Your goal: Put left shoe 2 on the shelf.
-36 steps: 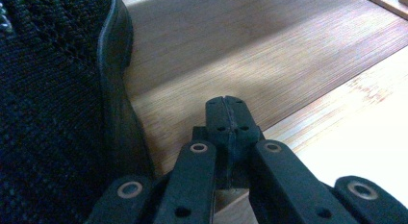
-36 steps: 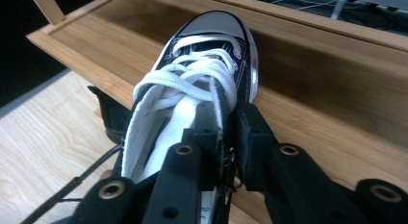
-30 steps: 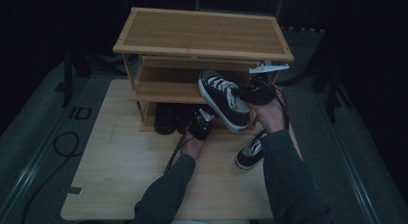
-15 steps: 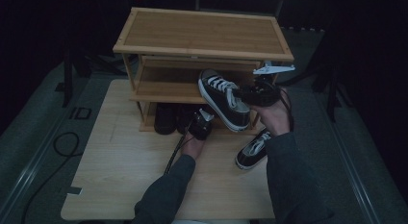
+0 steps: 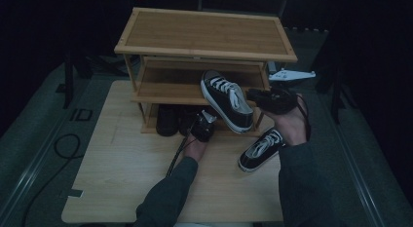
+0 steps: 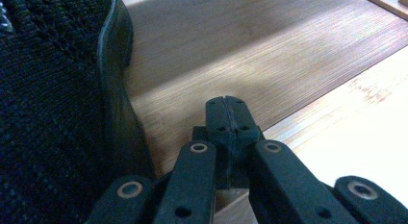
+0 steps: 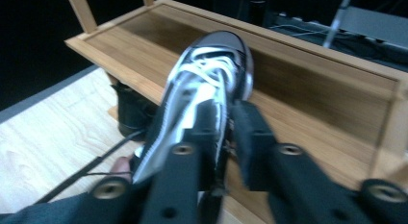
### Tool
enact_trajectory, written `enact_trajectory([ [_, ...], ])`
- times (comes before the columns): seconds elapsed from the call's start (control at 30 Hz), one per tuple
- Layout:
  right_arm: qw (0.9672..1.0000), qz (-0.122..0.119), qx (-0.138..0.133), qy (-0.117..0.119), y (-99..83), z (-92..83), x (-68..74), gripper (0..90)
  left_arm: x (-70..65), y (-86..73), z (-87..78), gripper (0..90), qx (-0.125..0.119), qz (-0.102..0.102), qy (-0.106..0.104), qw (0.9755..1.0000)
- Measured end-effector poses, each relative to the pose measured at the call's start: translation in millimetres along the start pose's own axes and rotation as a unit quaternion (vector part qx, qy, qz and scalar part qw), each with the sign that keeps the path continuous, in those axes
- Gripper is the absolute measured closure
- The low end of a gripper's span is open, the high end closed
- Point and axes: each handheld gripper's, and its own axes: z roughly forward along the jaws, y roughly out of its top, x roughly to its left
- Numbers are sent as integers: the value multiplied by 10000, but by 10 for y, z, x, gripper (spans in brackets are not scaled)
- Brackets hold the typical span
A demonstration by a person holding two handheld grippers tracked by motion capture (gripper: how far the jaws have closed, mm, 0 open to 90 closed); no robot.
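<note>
A bamboo shoe rack [image 5: 204, 32] stood at the far end of the pale tabletop [image 5: 122, 178], its surroundings lost in darkness. The right claw [image 5: 255, 95] held a black-and-white sneaker [image 5: 226, 100] by the rim of its heel opening, one jaw inside the collar and one outside, closed on the fabric. The sneaker hung tilted, toe over the rack's middle shelf [image 5: 165, 85], heel out past the shelf's front edge; whether the toe touched the shelf could not be told. In the right gripper view the sneaker [image 7: 207, 84] was blurred and its heel was hidden behind the jaws.

The matching second sneaker [image 5: 260, 149] lay on the tabletop just beside the right forearm, partly covered by the right hand [image 5: 292, 124].

The left claw [image 5: 203, 121] sat low at the rack's bottom level, just under the held sneaker. In the left gripper view the left claw [image 6: 226, 106] was pressed fully together with nothing between its tips, above the bamboo bottom board. A dark knit shoe [image 6: 53, 108] stood close at its left, cut off by the frame edge. From above, dark shoes [image 5: 168, 120] under the shelf were too shadowed to count or describe.
</note>
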Motion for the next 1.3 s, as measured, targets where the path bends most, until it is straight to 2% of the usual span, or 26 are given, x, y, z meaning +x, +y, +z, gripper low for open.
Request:
enact_trajectory([
  [0.07, 10000, 2, 8, -93, -32, -23, -25, 898, 0, 0, -1, 899, 3, 1, 0, 10000],
  [0.2, 9996, 66, 93, -260, -127, -47, -95, 900, 0, 0, 0, 899, 0, -4, 2, 10000],
  [0.37, 9993, 140, 201, -296, -287, -75, -144, 900, 2, 0, -1, 899, 3, -6, -1, 10000],
  [0.57, 9992, 127, 302, -244, -488, -113, -124, 900, 0, 0, 0, 899, 2, -5, 2, 10000],
  [0.8, 9988, 21, 489, -56, -724, -152, 5, 900, -3, 0, -1, 899, 5, -3, 17, 10000],
  [1.0, 9995, 19, 316, 32, -858, -250, 166, 900, -9, 1, -1, 899, 4, -4, 41, 10000],
  [1.3, 9986, -163, 430, 244, -910, -200, 335, 900, -10, 1, 0, 899, 2, -10, 43, 10000],
])
